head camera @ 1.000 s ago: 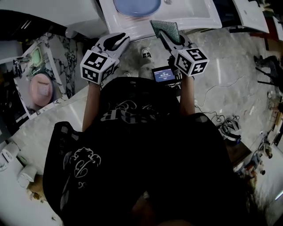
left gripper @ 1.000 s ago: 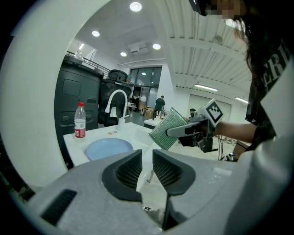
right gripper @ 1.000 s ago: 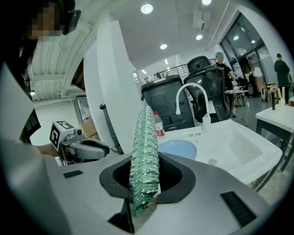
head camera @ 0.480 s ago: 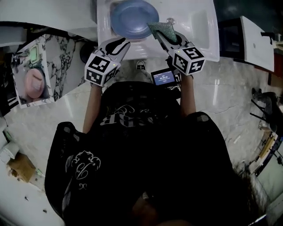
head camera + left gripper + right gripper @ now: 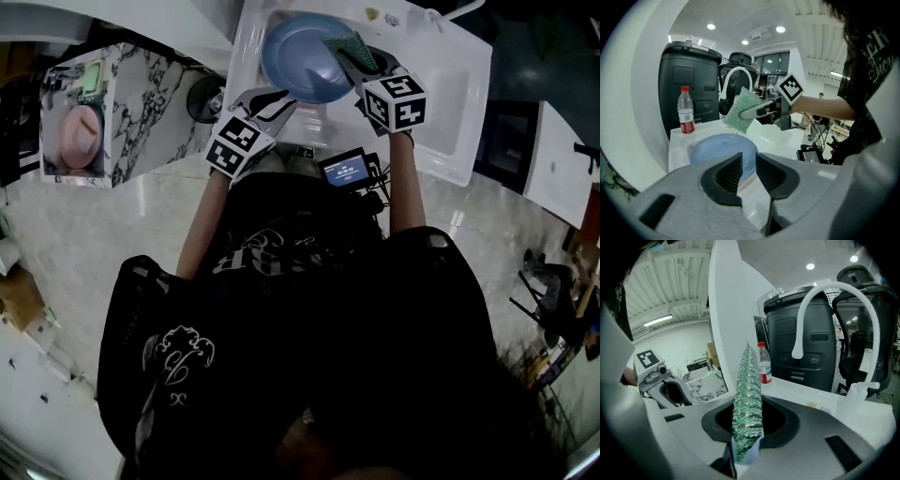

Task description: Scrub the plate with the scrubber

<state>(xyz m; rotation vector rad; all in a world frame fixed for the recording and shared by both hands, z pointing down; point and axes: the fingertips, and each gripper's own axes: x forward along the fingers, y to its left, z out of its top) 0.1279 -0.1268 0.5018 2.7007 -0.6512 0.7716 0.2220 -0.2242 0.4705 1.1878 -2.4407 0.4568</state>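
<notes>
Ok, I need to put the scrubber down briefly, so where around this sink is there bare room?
The white sink surface right of the right gripper looks bare out to the rim. The left side is crowded: the blue plate fills the basin, a bottle stands at the corner behind it, and the left gripper sits at the plate's near edge.

The right gripper holds the green scrubber over the blue plate in the white sink. The left gripper hovers by its near rim
</notes>
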